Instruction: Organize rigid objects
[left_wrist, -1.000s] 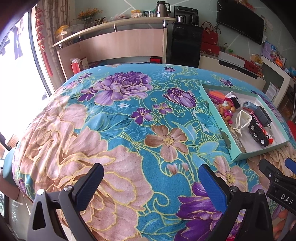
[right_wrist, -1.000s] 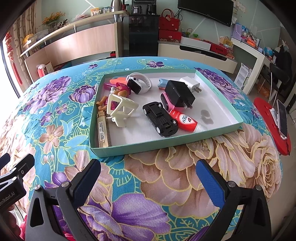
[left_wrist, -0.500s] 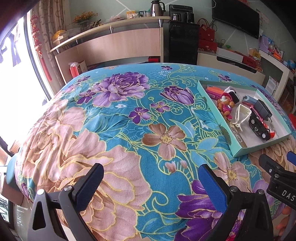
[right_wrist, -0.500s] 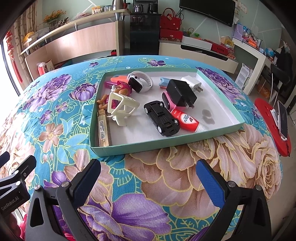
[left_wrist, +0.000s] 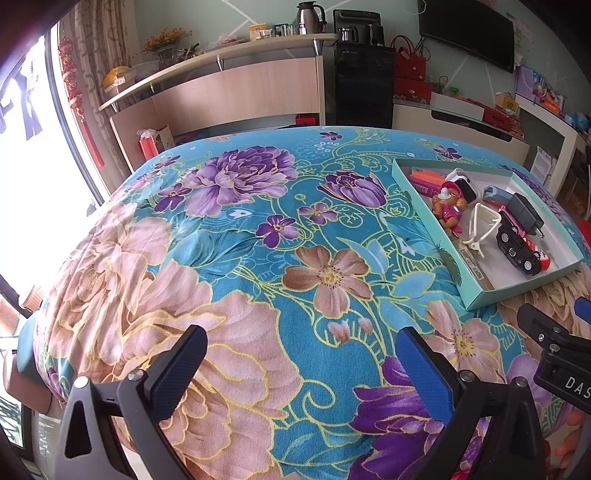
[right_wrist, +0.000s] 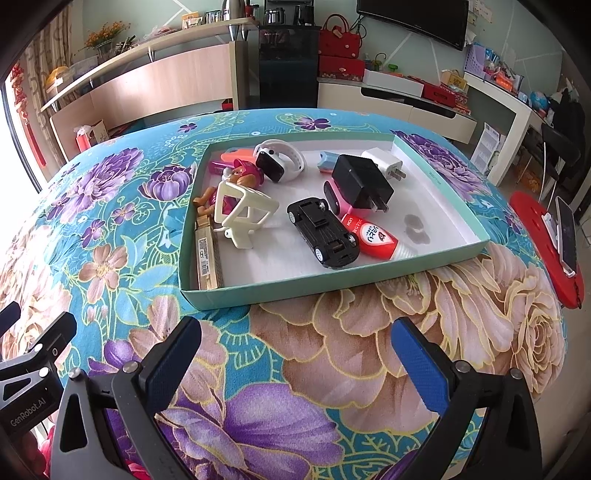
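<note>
Both grippers, left (left_wrist: 301, 363) and right (right_wrist: 293, 356), hung released above the floral cloth (right_wrist: 369, 332); toy car (right_wrist: 323, 236) lay by the tray's (right_wrist: 314, 286) near edge.

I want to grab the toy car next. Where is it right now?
The black toy car lies upside down near the front of the teal tray, between the cream plastic frame and the red tube.

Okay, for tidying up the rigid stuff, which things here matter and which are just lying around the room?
Job: teal tray, black toy car, black charger, white plug, red tube, cream bracket, smartwatch, toy pup.

Lying about: phone on the red stool, red handbags, kettle.
</note>
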